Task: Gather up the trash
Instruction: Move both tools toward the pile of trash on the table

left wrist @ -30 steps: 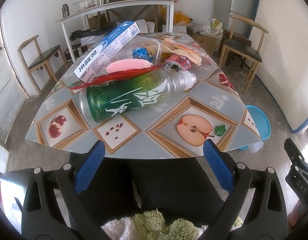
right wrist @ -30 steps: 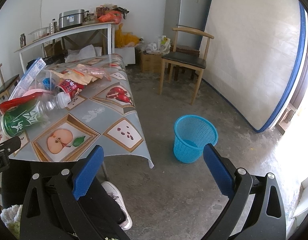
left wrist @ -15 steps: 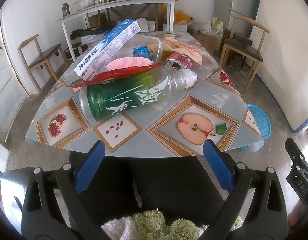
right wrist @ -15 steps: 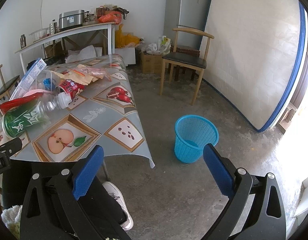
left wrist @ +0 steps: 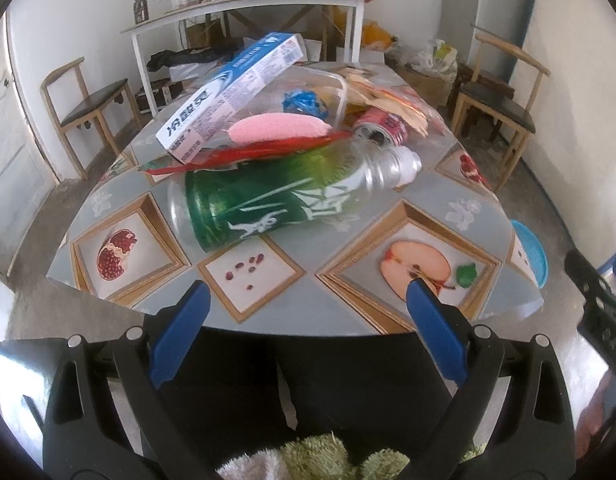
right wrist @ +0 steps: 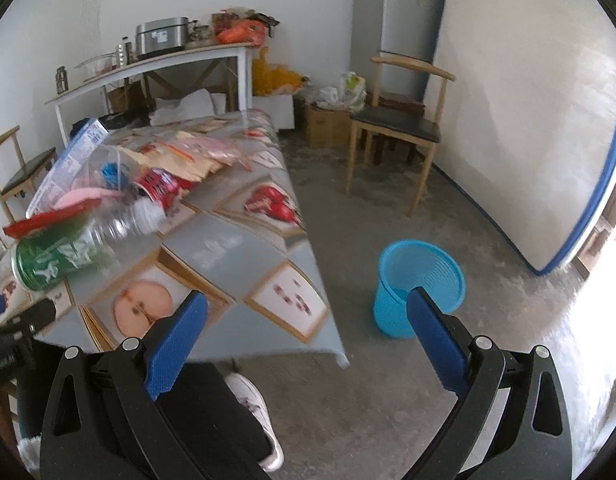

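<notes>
Left gripper (left wrist: 303, 300) has its blue-padded fingers (left wrist: 179, 332) spread wide, nothing between them, hovering over the near edge of the table with the fruit-print grey tablecloth (left wrist: 348, 240). Past the fingertips lies a clear plastic bottle with a green label (left wrist: 279, 196), on its side, white cap pointing right. A long red wrapper (left wrist: 243, 152) rests along its far side, touching it. Behind that: pink oval sponge (left wrist: 279, 130), blue-and-white toothpaste box (left wrist: 227, 96) propped at a tilt, clear plastic container (left wrist: 328, 88) with a crumpled blue item inside, red drink can (left wrist: 382, 128) on its side near the bottle cap, and flat snack packets (left wrist: 392, 100) further right.

Right gripper (right wrist: 303, 312) likewise released, blue pads (right wrist: 436, 340) far apart and empty, held off the table's right side above the concrete floor. Blue plastic mesh waste basket (right wrist: 420, 280) stands upright on the floor, right of the table, apart from it. A white shoe (right wrist: 255, 408) shows below the table edge. Wooden chair with dark seat (right wrist: 400, 128) stands far right near a grey fridge (right wrist: 392, 20).
</notes>
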Action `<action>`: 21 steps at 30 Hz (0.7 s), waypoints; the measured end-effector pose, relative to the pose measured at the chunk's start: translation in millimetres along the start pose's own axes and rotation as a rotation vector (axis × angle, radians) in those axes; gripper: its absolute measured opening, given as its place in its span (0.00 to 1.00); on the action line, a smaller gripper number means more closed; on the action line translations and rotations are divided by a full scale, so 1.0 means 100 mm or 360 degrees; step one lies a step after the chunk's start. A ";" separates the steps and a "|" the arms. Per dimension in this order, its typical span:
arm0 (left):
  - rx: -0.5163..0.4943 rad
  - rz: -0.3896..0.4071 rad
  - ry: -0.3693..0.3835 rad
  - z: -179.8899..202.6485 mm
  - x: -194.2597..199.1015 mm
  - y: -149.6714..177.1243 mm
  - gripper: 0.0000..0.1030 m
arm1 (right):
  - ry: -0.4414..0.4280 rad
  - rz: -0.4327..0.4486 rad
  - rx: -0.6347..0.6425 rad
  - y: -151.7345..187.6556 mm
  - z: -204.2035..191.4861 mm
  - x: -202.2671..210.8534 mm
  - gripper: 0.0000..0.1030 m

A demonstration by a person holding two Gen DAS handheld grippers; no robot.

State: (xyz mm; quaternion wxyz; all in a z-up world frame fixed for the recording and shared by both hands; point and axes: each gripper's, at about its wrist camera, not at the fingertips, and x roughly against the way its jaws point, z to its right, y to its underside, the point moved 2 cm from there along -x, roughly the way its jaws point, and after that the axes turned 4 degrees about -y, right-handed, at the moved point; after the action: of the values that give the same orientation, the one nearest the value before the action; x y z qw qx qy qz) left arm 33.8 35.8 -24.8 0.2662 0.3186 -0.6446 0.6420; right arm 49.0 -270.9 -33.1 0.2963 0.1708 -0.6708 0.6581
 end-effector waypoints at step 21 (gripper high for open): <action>0.0306 0.0384 0.0425 -0.94 -0.06 -0.22 0.92 | -0.0521 0.0191 0.0186 -0.78 -0.90 -0.49 0.94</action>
State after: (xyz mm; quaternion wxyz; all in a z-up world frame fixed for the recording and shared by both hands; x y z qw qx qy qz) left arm 48.3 130.5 -11.2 0.2388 0.1752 -0.5728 0.7643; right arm 150.5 -195.8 -6.0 0.1328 0.2524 -0.6795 0.6759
